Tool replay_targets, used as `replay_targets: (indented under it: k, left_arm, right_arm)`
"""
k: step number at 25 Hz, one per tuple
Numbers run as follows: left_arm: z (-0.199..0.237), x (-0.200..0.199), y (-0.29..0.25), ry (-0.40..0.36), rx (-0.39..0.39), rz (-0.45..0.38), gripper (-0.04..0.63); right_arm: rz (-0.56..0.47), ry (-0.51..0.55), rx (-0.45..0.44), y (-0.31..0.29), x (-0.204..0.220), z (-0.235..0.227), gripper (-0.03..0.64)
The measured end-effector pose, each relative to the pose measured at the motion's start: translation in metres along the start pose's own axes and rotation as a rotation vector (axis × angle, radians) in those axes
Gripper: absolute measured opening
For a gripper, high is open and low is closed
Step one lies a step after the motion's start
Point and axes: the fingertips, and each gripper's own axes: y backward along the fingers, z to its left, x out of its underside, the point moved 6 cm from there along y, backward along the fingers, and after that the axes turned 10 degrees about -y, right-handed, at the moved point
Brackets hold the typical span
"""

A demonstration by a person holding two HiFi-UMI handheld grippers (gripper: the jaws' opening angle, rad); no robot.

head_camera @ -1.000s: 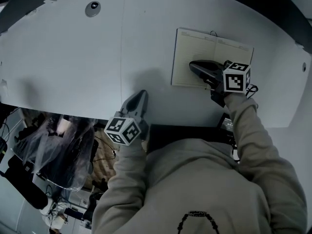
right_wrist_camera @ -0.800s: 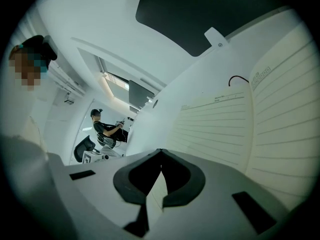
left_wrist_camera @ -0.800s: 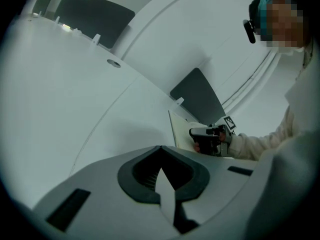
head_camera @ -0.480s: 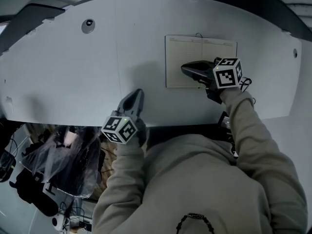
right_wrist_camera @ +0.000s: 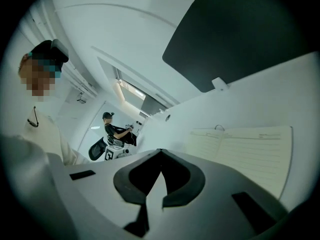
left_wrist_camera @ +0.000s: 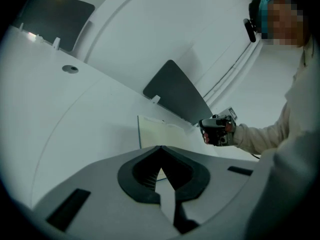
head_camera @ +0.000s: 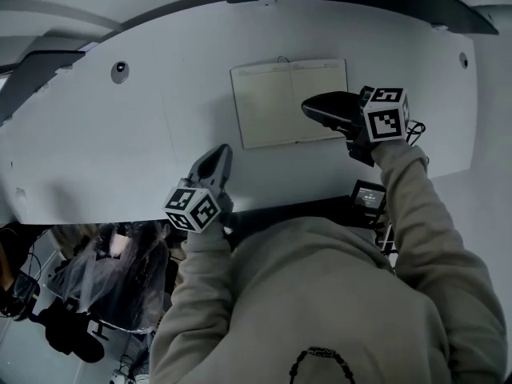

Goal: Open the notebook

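Head view: one cream, lined paper notebook [head_camera: 280, 106] lies open and flat on the smooth white curved table [head_camera: 96, 150], two pages showing, toward the far edge. I hold two grey plastic grippers, each with one white cube printed with black square markers. My right gripper [head_camera: 307, 107] points left over the outer part of the right page, my beige sleeve [head_camera: 416, 206] reaching up from the near edge. From here I cannot tell whether it touches the paper. My left gripper [head_camera: 220, 152] sits near the table's front edge, pointing away from me, well apart from the notebook. One small round grey grommet [head_camera: 120, 67] is set in the tabletop at the far left. One small black device with a lit screen [head_camera: 370, 195] sits below the table edge by my right arm.

Left gripper view: my left gripper [left_wrist_camera: 161, 148] has its two dark-lined jaws brought together, tips meeting, nothing between them. Beyond them lies the notebook [left_wrist_camera: 152, 134], with my right gripper [left_wrist_camera: 218, 130] above its far side and one dark flat panel [left_wrist_camera: 175, 95] behind.

Right gripper view: my right gripper [right_wrist_camera: 160, 152] also has its jaws together and empty. The notebook [right_wrist_camera: 250, 146] lies open just right of them, a thin loop at its spine's top.
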Motion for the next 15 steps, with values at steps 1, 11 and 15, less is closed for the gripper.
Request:
replay_targets:
  k: [1,11,15]
  left_arm:
    - [-0.007,0.000,-0.006,-0.013,0.012,0.006,0.000]
    - [-0.082,-0.032,-0.037,-0.162,0.096,0.022,0.000]
    - [-0.110,-0.048,-0.043,-0.221,0.112,0.014,0.000]
  right_arm:
    - [-0.015,-0.006,0.009,0.011,0.004,-0.004,0.021]
    - [-0.149,-0.025,0.057,0.111,0.035,-0.006,0.021]
    - [-0.200,0.000,0.051,0.143,0.040,0.006,0.021]
